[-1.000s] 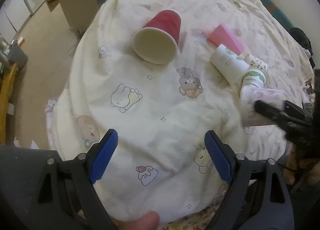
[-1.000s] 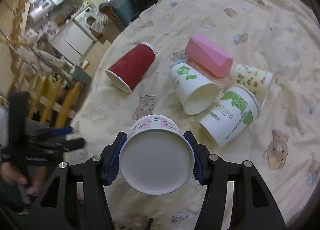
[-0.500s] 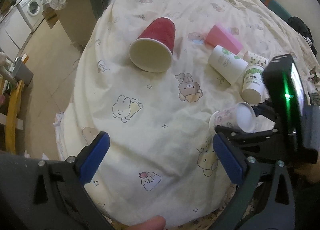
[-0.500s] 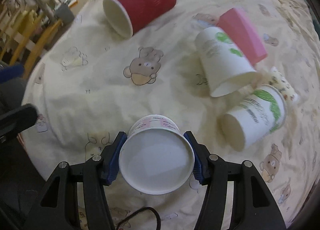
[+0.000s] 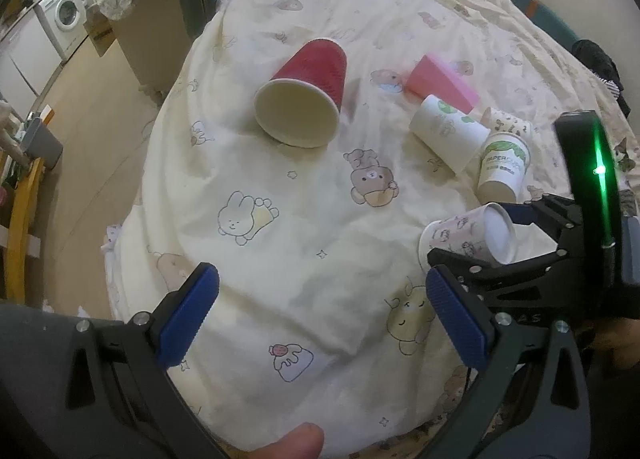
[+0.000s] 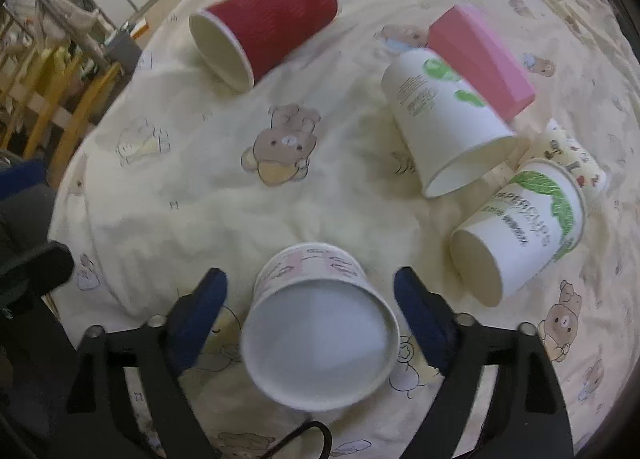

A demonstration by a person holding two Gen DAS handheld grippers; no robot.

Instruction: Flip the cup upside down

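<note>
R gripper [image 6: 310,295] is now standing apart from the pink-print cup [image 6: 320,335]; half a sec ago both pads were clamped tight on its sides, now there's a clear gap showing on each side. So the release is happening or just done. The cup is sitting base-up w/ its mouth toward the blanket [image 6: 180,199], near edge of the bed, between the spread fingers. In the left wrist view the same cup [image 5: 466,237] is looking tilted, base leaning up and to the right, so can't tell if the rim is lying flat on the bedding or if it's still tipping; the soft quilt isn't helping.

L gripper [image 5: 320,311] is hanging wide apart over bare blanket, holding nothing, well apart from the cup.

Judgement: the flip is basically done, the remaining bit is backing the R gripper off w/o clipping the cup. Risk is a nudge toppling it, since it's light paper on a lumpy surface.

Other stuff is lying on its side farther off: red cup [image 6: 266,25] far left, white leaf-print cup [image 6: 444,119], green-label cup [image 6: 520,231] right, pink box [image 6: 480,59] far right.
</note>
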